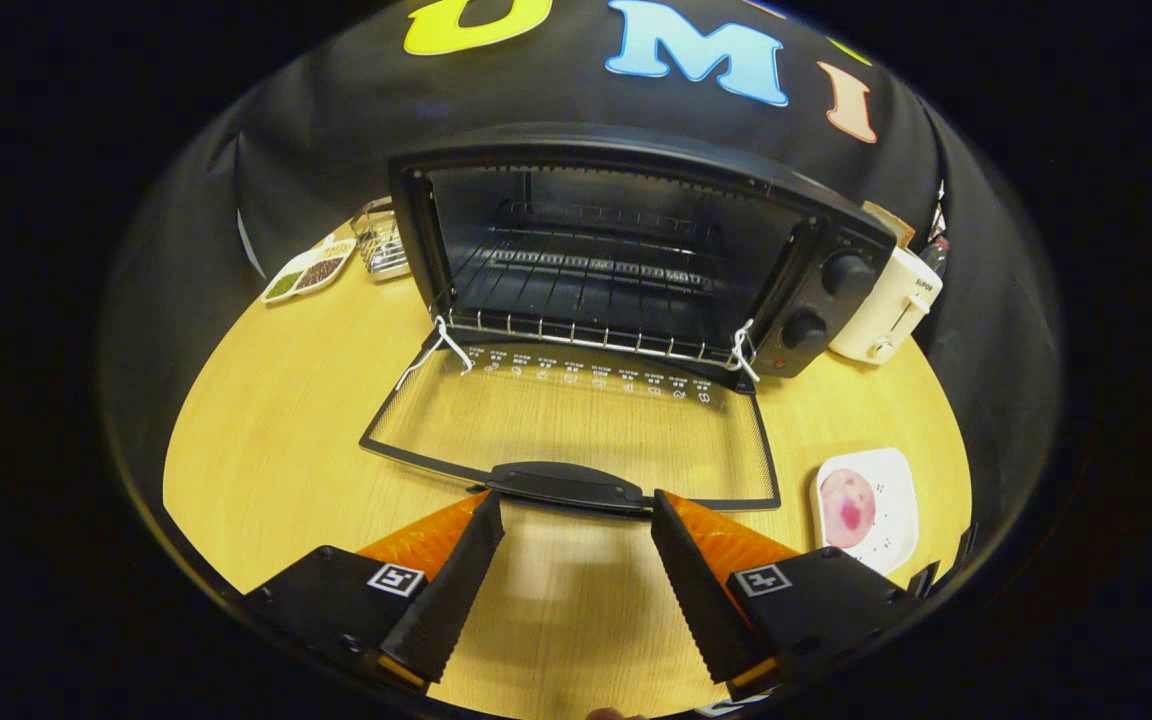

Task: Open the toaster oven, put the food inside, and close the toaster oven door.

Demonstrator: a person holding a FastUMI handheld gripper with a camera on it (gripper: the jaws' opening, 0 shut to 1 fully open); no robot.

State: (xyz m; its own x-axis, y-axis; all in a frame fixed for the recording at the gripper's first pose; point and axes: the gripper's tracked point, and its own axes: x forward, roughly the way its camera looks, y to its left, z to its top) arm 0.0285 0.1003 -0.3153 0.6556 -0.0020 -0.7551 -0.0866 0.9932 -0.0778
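A black toaster oven (636, 250) stands at the back of the wooden table with its cavity open and a wire rack (586, 290) inside. Its glass door (576, 425) lies folded down flat toward me, the black handle (568, 485) at its near edge. My gripper (576, 520) is open, its two fingertips just short of the handle, one on each side, holding nothing. The food, a round pink piece (848, 506), rests on a white square plate (894, 520) to the right of the door, beyond my right finger.
A white toaster (886, 310) stands right of the oven. Left of the oven are a small wire basket (381, 240) and a divided tray of grains (308, 270). Bare table (276, 430) lies left of the door.
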